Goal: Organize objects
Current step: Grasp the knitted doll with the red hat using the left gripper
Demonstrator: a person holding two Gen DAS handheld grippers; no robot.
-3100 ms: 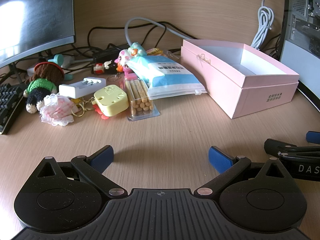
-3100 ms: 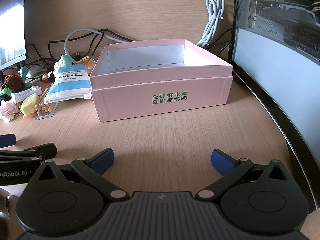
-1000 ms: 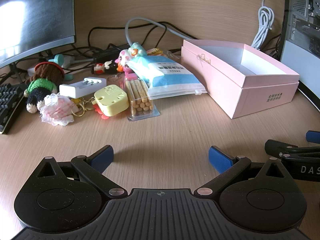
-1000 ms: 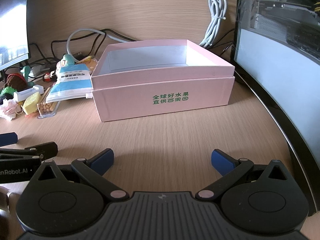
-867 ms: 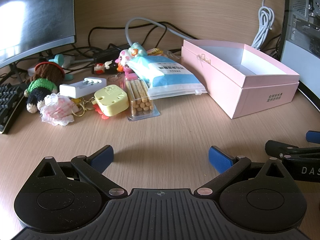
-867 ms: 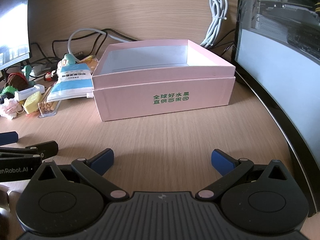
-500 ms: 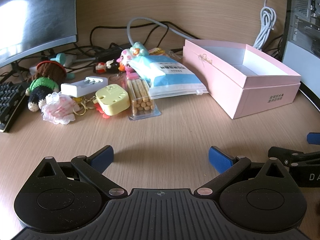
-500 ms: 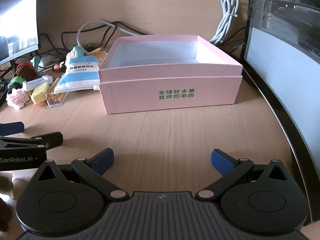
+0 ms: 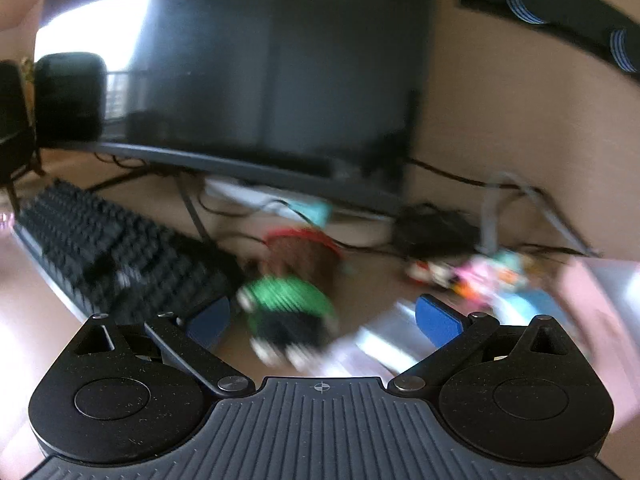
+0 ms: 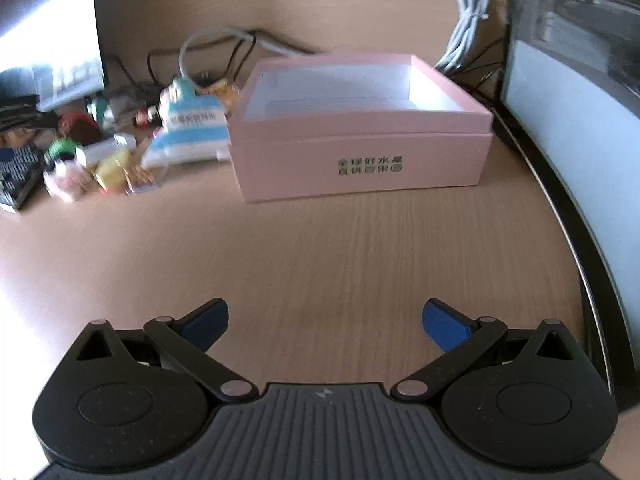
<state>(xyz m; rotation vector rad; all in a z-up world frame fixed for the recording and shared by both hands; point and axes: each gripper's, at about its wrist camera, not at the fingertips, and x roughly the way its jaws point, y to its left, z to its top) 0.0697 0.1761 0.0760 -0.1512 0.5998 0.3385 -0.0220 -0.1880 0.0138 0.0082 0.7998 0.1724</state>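
Observation:
My left gripper (image 9: 322, 318) is open and hangs close over a crocheted doll (image 9: 290, 300) with a green top and a red hat; the doll lies between the blue pads, untouched as far as the blur shows. The same doll (image 10: 64, 148) shows small at the left of the right wrist view. An open, empty pink box (image 10: 360, 136) stands on the wooden desk. My right gripper (image 10: 326, 318) is open above bare desk in front of the box. A blue-and-white pouch (image 10: 192, 132), a yellow block (image 10: 114, 170) and a pack of sticks (image 10: 140, 178) lie left of the box.
A black keyboard (image 9: 100, 248) lies left of the doll, under a dark monitor (image 9: 248, 76). Cables and small figures (image 9: 480, 276) crowd the back of the desk. A computer case (image 10: 576, 80) rises along the right edge. A white cable bundle (image 10: 468, 20) hangs behind the box.
My left gripper has swung fast to the left and forward, from open desk to just over the doll; its view is blurred. My right gripper has drawn back and risen slightly.

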